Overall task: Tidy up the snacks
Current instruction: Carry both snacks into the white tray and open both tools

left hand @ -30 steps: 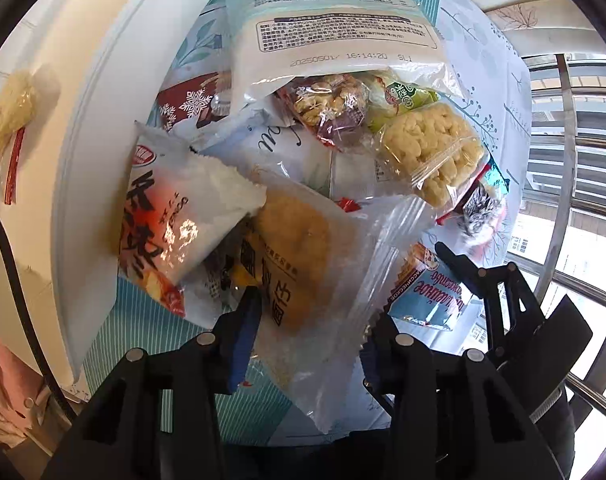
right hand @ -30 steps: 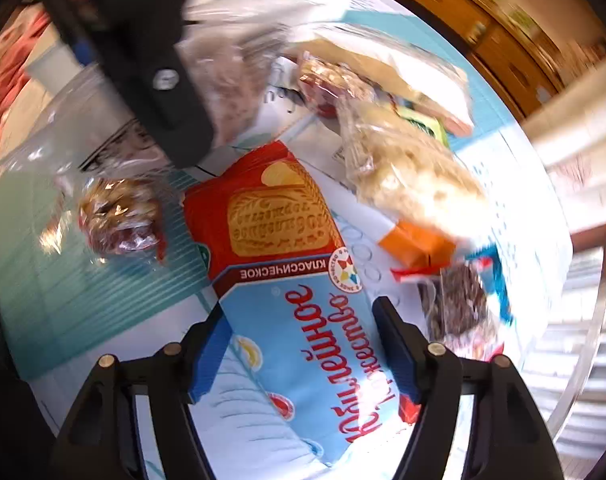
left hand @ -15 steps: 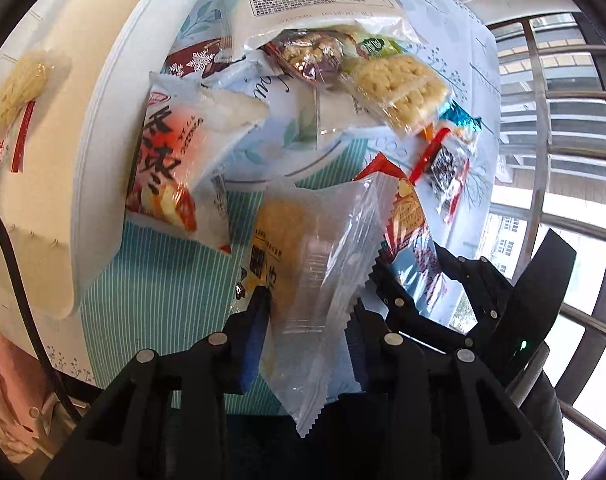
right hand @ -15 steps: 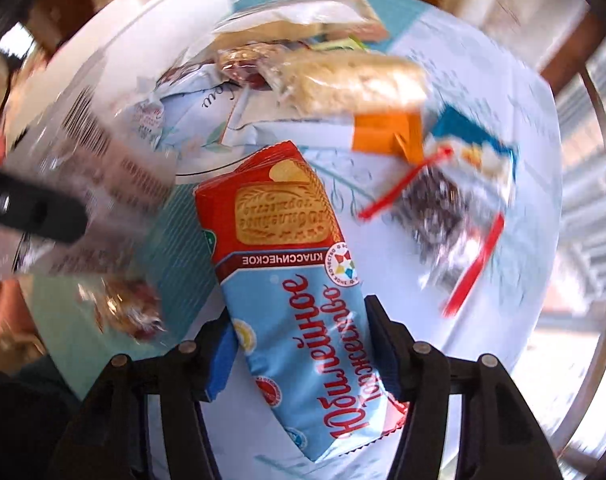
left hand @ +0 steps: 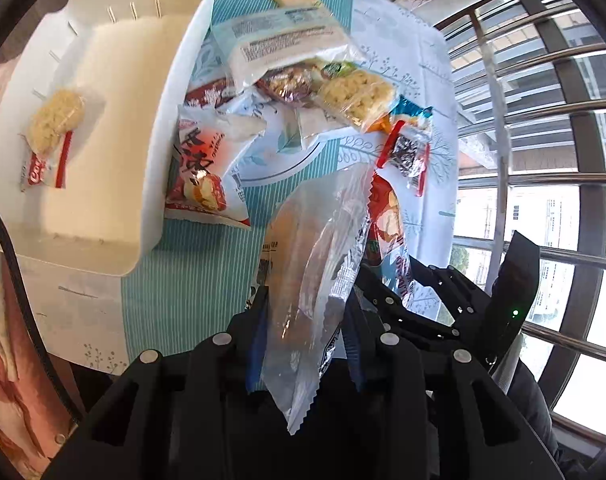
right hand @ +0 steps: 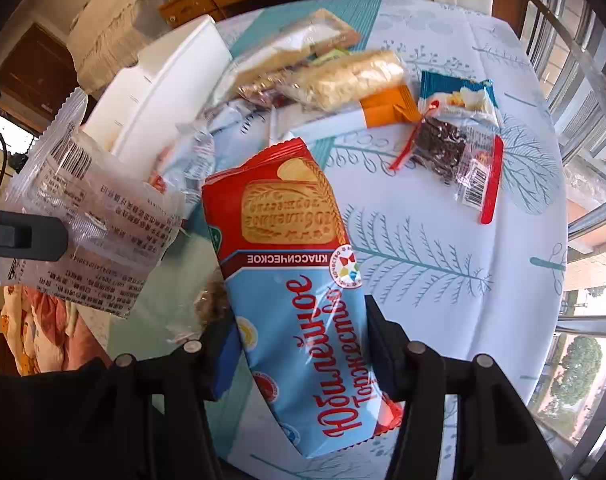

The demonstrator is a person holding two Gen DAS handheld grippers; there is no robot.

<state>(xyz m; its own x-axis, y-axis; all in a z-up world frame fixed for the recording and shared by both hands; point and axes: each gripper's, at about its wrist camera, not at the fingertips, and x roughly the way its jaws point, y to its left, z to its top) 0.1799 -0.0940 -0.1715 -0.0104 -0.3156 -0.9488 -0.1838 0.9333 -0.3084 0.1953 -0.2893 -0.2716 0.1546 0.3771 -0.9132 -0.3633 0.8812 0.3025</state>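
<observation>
My left gripper [left hand: 307,300] holds a clear-wrapped pale cake packet [left hand: 315,240] above the teal tablecloth, its jaws still closing on the wrapper. The same packet [right hand: 87,232] hangs at the left of the right wrist view. My right gripper [right hand: 299,328] has a red and blue biscuit pack [right hand: 287,232] between its closing fingers, both pads against its sides. That pack [left hand: 385,224] shows just right of the clear packet. A white tray [left hand: 115,100] at the left holds one pale snack packet [left hand: 51,132].
Several snacks are piled mid-table: a red and white bag [left hand: 203,168], a cracker pack [left hand: 359,96], a large white pack [left hand: 287,44], a dark snack with red strips [right hand: 443,152]. Window bars [left hand: 543,120] stand beyond the table's right edge.
The left gripper has lifted the clear packet away from the pile, and the table looks farther off. The right gripper's fingers have narrowed onto the biscuit pack while the wrist rolled.
</observation>
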